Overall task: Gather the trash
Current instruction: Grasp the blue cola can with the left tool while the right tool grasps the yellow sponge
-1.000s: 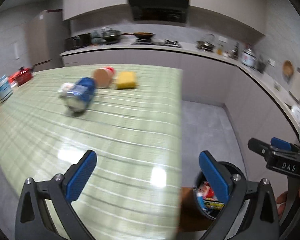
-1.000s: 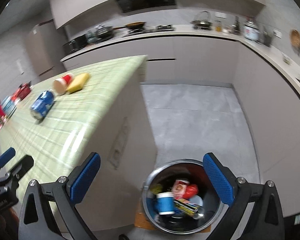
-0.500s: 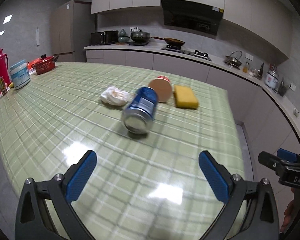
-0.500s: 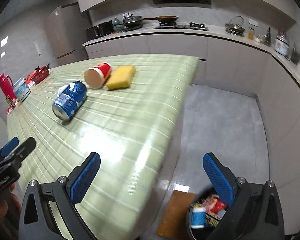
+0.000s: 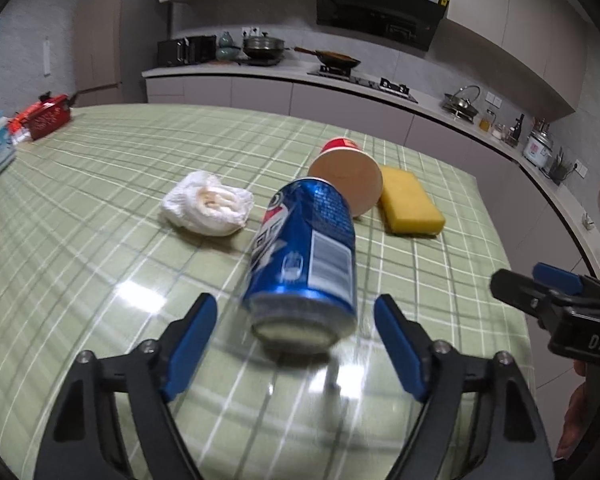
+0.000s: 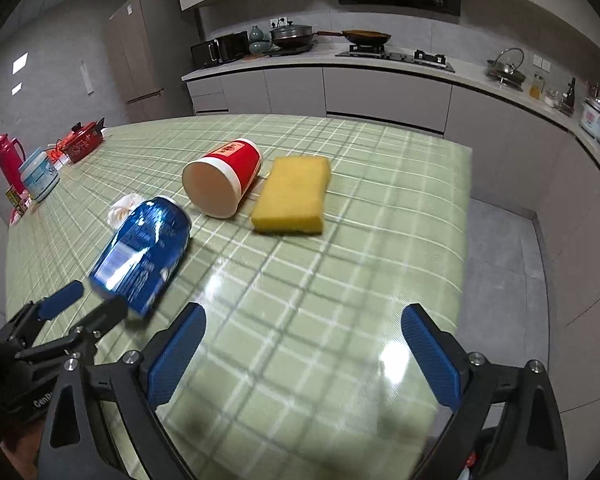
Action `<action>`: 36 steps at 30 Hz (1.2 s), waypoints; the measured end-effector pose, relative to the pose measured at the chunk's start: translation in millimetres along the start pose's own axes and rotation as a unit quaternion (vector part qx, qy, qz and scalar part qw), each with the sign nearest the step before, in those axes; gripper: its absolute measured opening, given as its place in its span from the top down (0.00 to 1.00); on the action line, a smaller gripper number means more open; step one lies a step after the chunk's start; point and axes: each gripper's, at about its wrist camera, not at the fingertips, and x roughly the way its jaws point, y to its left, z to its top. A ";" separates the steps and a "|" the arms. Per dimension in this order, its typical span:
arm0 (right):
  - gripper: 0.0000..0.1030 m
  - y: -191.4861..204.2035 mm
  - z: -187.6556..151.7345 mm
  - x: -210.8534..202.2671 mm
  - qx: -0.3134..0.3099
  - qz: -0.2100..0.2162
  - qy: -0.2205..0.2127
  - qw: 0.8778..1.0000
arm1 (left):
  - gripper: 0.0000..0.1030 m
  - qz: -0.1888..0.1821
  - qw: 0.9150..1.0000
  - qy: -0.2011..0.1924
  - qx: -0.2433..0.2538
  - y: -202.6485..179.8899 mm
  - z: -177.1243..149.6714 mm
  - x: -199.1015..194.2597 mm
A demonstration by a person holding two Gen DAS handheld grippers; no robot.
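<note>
My left hand-held gripper (image 5: 296, 334) is spread open around the near end of the blue can (image 5: 306, 256), which lies on its side on the checked surface (image 5: 100, 216); neither pad touches it. My right hand-held gripper (image 6: 302, 350) hangs open over bare cloth, holding nothing. The can is round, so an uneven squeeze could roll it away. Just behind it lie the red cup (image 5: 346, 178), crumpled tissue (image 5: 208, 204) and yellow sponge (image 5: 410, 204), which a push forward could knock.

left hand-held gripper (image 5: 296, 344) spread wide, right hand-held gripper (image 6: 304, 354) likewise
</note>
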 end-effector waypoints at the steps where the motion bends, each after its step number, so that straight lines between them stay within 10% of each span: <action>1: 0.08 0.4 2.7 5.6 0.001 0.000 0.003 1.000 | 0.28 -0.005 1.000 0.004 0.000 0.3 2.9 5.4; 18: 0.26 14.6 60.5 109.0 0.021 -0.001 0.039 0.999 | 0.34 -0.042 0.999 0.005 0.004 4.1 35.1 35.2; 27: 0.51 18.9 63.8 110.0 0.006 -0.010 0.028 1.000 | 0.35 -0.041 0.999 -0.008 0.006 5.6 34.6 31.7; 36: 0.53 16.7 47.8 79.8 0.003 -0.001 0.012 1.000 | 0.36 -0.035 0.999 -0.016 0.006 4.3 27.1 17.3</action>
